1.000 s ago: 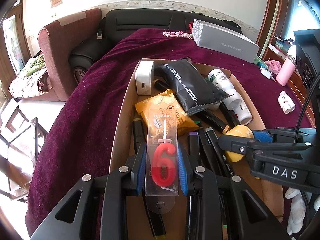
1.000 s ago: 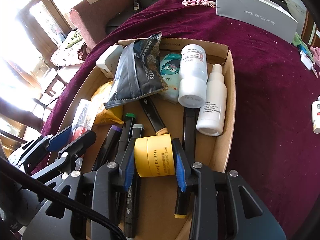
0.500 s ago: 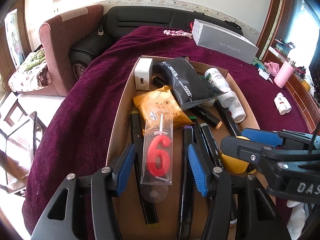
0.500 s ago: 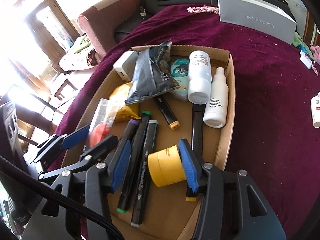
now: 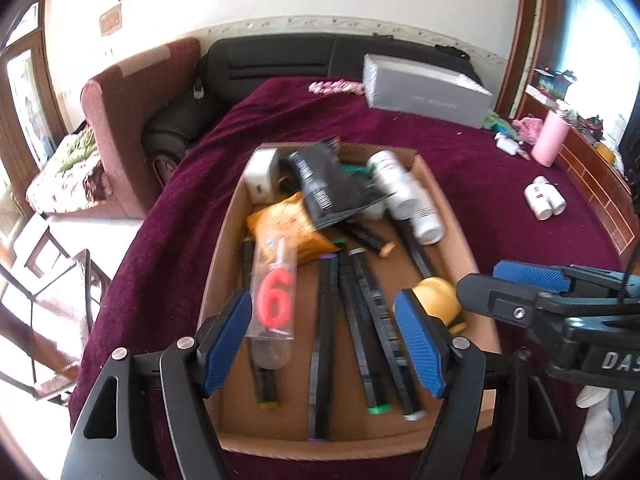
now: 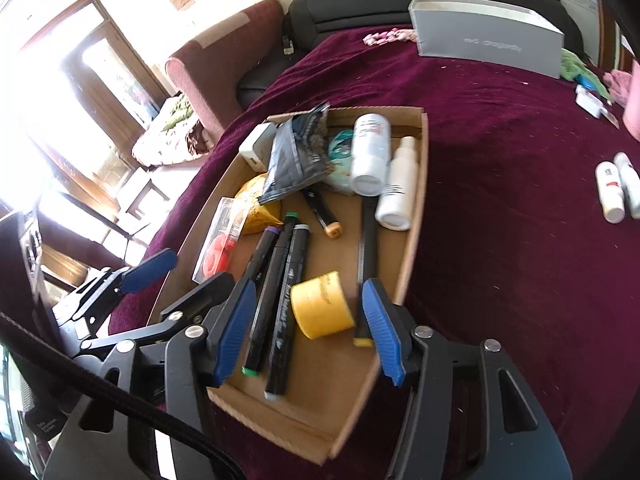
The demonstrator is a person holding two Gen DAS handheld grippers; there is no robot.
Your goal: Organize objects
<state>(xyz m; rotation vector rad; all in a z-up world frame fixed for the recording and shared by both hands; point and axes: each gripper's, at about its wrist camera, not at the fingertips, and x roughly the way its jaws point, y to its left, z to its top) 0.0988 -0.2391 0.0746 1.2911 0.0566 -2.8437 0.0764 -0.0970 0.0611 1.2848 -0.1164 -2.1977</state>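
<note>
The blue-padded fingers (image 5: 230, 338) of the left gripper (image 5: 324, 344) stand wide apart, holding nothing; the fingers (image 6: 234, 330) of the right gripper (image 6: 310, 330) are equally spread and empty. Just ahead of the left fingers, one red "6" candle in a clear plastic packet (image 5: 274, 300) lies in the shallow brown cardboard box (image 5: 216, 280). One round yellow jar (image 6: 322, 310) lies on its side between the right fingers, untouched. The box also holds six dark marker pens (image 6: 286, 296), two white bottles (image 6: 370, 156), one black foil pouch (image 6: 296, 156), one orange packet (image 5: 288, 226) and one white adapter block (image 5: 260, 174). The box rests on a maroon velvet tabletop (image 6: 500, 220), with one grey carton (image 6: 488, 38) beyond.
</note>
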